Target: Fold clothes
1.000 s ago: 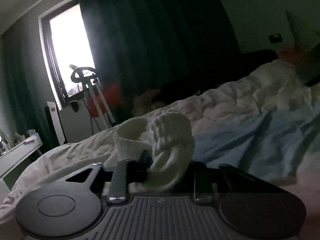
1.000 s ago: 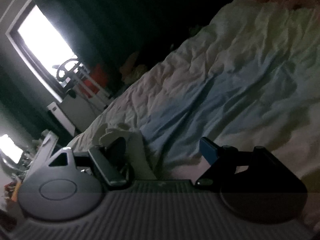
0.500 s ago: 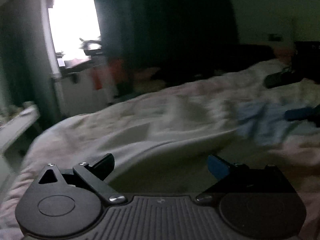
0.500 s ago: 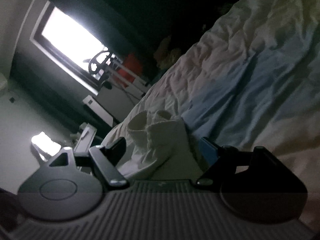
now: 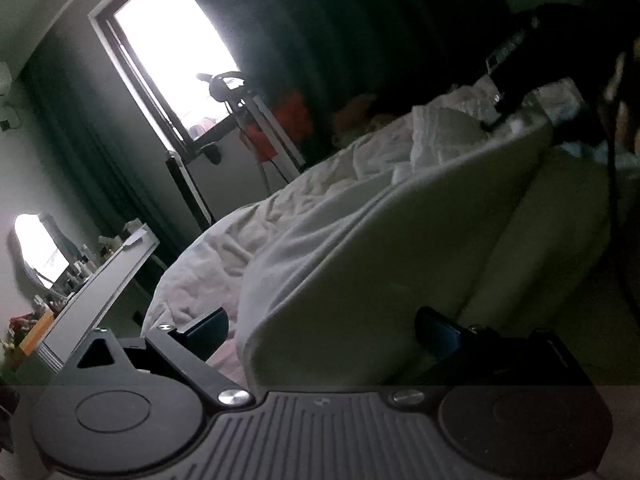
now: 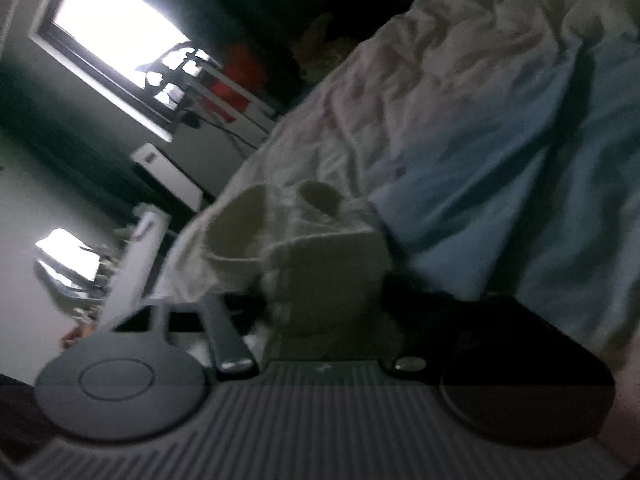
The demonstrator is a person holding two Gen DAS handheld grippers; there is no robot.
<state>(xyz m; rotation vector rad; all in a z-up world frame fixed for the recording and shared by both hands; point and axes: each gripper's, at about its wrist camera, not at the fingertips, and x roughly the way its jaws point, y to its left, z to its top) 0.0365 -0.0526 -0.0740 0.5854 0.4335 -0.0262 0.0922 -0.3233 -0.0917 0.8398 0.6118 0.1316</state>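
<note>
Two views to go on. From the left wrist, our left gripper (image 5: 320,332) has let go of the rolled white socks it held a second ago and now sits wide open around the edge of a pale garment (image 5: 400,248) on the bed (image 5: 248,236). From the right wrist, our right gripper (image 6: 304,320) has clamped onto the socks (image 6: 304,248), so that pair looks handed over.
</note>
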